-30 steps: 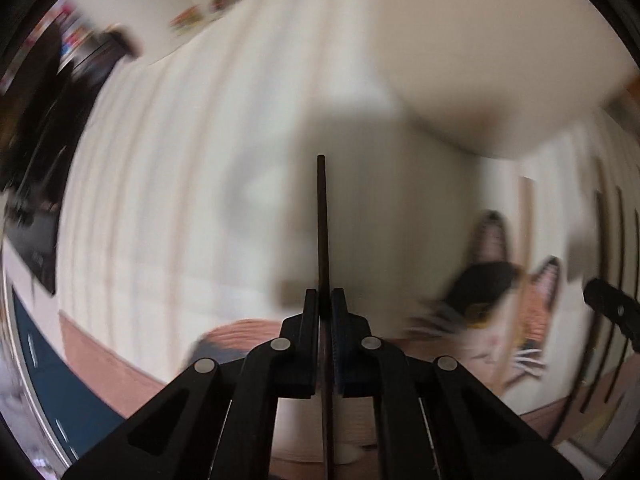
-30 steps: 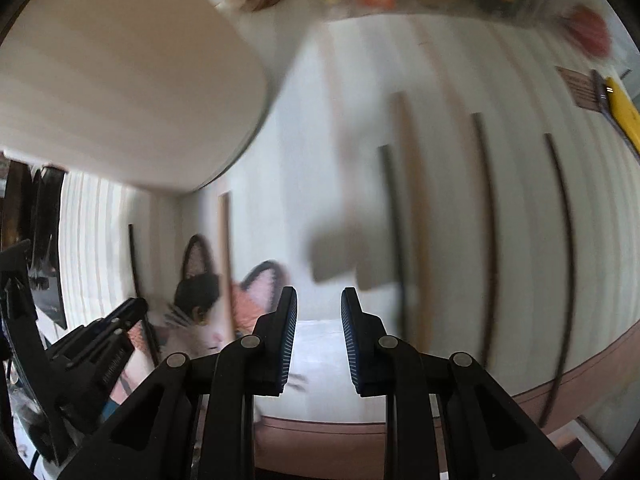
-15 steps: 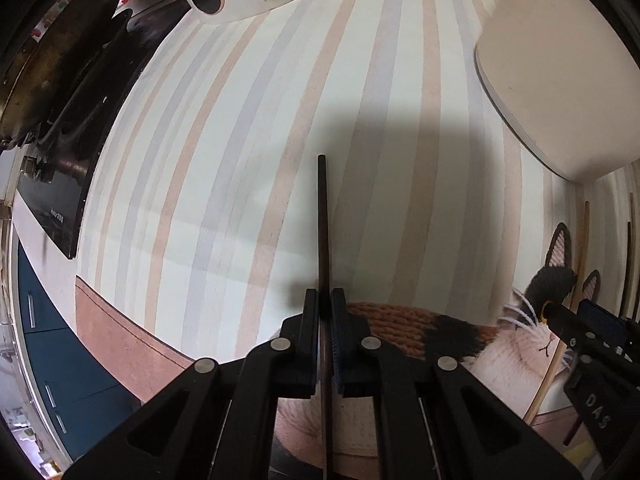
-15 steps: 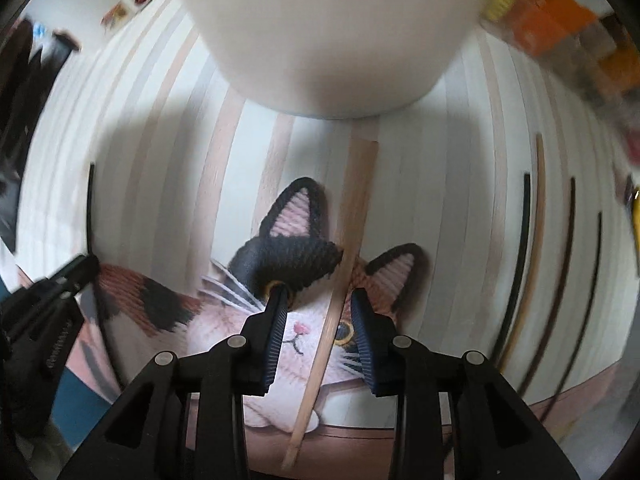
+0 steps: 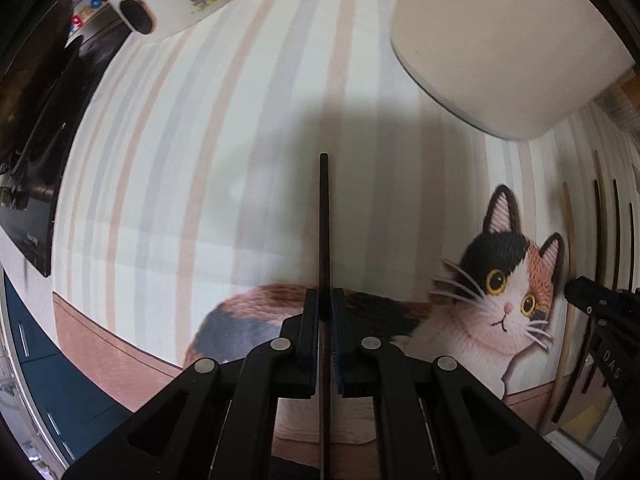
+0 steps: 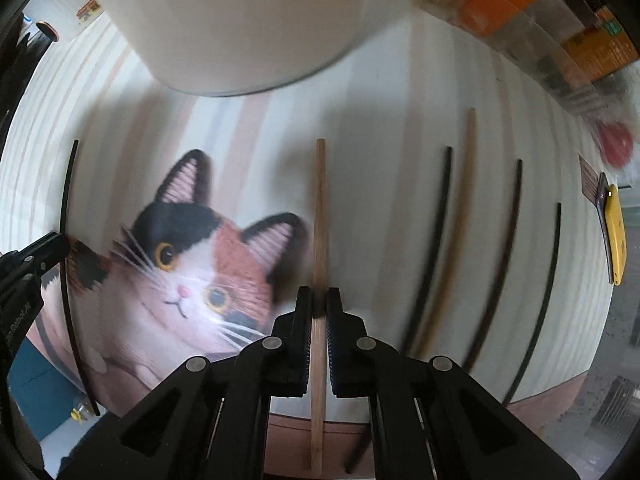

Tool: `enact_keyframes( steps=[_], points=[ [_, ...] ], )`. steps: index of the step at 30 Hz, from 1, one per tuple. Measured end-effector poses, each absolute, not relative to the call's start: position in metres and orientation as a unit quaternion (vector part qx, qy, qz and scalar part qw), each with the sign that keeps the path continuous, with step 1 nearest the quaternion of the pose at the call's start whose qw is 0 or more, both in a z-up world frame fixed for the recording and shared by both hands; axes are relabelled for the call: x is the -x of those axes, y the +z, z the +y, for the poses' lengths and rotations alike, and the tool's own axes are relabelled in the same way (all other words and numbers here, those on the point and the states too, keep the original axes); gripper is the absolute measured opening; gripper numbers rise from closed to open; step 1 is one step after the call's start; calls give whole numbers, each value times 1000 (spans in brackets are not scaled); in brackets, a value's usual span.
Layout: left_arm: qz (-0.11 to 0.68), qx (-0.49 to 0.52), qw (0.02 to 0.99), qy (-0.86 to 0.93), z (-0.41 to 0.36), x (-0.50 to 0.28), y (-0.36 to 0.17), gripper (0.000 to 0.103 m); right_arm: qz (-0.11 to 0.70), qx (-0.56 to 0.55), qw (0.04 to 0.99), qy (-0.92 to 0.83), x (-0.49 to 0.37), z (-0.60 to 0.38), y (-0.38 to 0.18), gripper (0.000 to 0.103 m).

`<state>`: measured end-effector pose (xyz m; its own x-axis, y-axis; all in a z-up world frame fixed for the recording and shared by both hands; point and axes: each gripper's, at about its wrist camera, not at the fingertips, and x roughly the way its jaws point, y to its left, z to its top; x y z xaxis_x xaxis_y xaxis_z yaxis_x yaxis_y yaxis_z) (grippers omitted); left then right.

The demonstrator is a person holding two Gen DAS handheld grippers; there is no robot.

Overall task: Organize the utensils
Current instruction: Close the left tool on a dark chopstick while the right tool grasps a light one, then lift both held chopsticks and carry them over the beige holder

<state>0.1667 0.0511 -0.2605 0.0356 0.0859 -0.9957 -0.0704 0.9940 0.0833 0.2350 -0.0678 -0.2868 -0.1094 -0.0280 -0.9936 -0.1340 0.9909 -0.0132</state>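
My left gripper (image 5: 325, 304) is shut on a dark chopstick (image 5: 323, 220), which sticks out straight ahead over the striped cat mat (image 5: 200, 160). My right gripper (image 6: 319, 300) points down at the mat, jaws closing, pads pressed on a light wooden chopstick (image 6: 320, 200) beside the cat's ear. A second light chopstick (image 6: 464, 184) and three dark chopsticks (image 6: 438, 240) lie on the mat to its right. The white round container (image 6: 248, 20) stands just beyond. In the left wrist view the right gripper (image 5: 600, 312) shows at the right edge.
A white appliance (image 5: 168, 4) with a label stands at the mat's far left, a dark cooktop (image 5: 32, 120) beyond it. Orange packets (image 6: 520, 8), a red object (image 6: 616, 148) and a yellow tool (image 6: 614, 240) line the right side. The mat's brown border (image 5: 100, 344) marks the near edge.
My right gripper went from open above the mat to shut on the light wooden chopstick, rolling as it did. My left gripper shifted sideways with the dark chopstick still held.
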Motion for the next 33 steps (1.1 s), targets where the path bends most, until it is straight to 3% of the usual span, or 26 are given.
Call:
enact_keyframes(
  steps=[33],
  points=[
    [674,-20,737,36,46,-214,-257,3,746,-47,664,14,-230,-90,-291,7]
  ],
)
